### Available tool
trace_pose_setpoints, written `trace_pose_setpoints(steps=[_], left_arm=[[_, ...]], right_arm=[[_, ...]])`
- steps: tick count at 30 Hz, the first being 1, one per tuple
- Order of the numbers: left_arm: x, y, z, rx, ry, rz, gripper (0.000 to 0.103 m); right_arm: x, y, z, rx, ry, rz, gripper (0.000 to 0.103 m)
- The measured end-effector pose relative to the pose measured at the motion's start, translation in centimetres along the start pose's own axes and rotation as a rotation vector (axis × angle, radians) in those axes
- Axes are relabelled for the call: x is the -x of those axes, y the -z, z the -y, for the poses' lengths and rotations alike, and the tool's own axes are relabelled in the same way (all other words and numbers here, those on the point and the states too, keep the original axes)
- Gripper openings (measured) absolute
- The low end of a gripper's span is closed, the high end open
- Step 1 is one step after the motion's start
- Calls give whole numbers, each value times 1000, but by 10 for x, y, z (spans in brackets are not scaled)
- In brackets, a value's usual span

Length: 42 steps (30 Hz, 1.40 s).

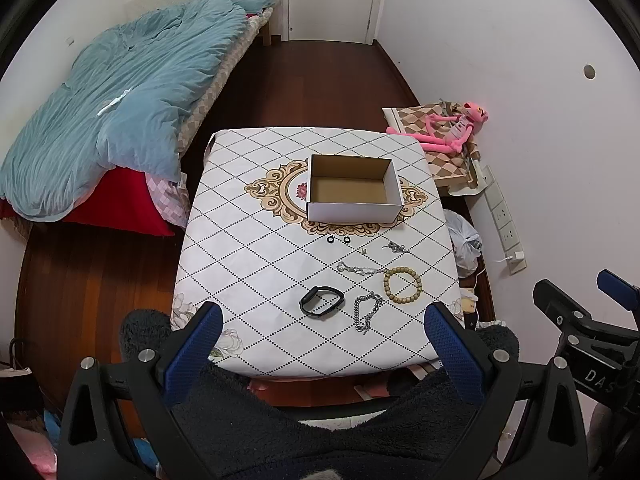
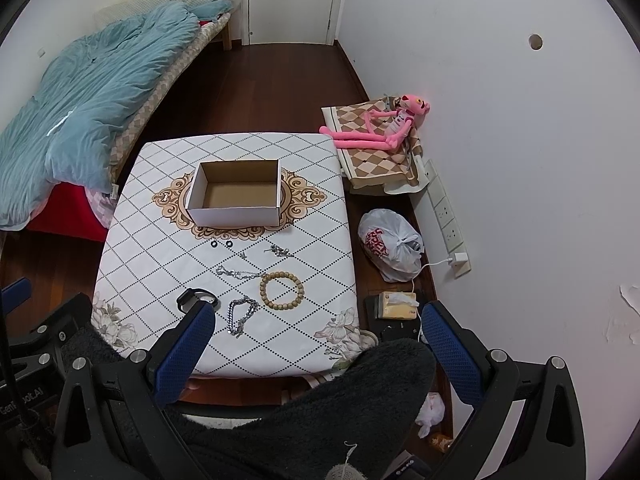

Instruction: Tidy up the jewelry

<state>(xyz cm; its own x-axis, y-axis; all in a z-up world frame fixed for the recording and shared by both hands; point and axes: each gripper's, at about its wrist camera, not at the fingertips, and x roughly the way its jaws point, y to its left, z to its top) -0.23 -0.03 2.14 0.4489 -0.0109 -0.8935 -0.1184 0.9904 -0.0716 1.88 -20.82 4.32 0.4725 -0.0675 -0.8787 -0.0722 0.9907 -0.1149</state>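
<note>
An open empty cardboard box (image 1: 352,188) (image 2: 236,194) stands mid-table. In front of it lie two small black rings (image 1: 338,240) (image 2: 221,243), a small silver piece (image 1: 396,247) (image 2: 280,251), a silver chain (image 1: 360,269) (image 2: 236,273), a wooden bead bracelet (image 1: 403,285) (image 2: 281,291), a black band (image 1: 322,300) (image 2: 194,298) and a silver link bracelet (image 1: 366,311) (image 2: 240,315). My left gripper (image 1: 324,344) is open and empty, held back above the table's near edge. My right gripper (image 2: 316,344) is open and empty, above the near right corner.
The table (image 1: 256,280) (image 2: 160,248) has a diamond-patterned cloth. A bed with a blue quilt (image 1: 120,100) is at left. A pink plush toy (image 2: 384,124), a plastic bag (image 2: 390,244) and a tissue box (image 2: 398,304) lie on the right, by the wall.
</note>
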Motion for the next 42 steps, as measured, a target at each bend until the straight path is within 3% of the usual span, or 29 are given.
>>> trace_pose_setpoints(steps=[12, 18, 23, 28, 34, 42], left_arm=[[3, 2, -5, 4, 0, 9, 103], [-19, -6, -7, 6, -48, 24, 103], [-74, -18, -13, 5, -133, 1, 103], [-135, -24, -12, -26, -183, -90, 103], [-190, -19, -12, -42, -209, -172, 103], [-245, -5, -24, -23, -216, -280, 103]], right_arm=[[3, 0, -3, 2, 0, 6, 103], [-16, -4, 0, -27, 1, 5, 103], [-64, -12, 7, -77, 30, -31, 103], [-130, -13, 10, -84, 72, -113, 103], [-217, -1, 5, -73, 97, -242, 103], [-288, 25, -1, -100, 65, -353, 103]])
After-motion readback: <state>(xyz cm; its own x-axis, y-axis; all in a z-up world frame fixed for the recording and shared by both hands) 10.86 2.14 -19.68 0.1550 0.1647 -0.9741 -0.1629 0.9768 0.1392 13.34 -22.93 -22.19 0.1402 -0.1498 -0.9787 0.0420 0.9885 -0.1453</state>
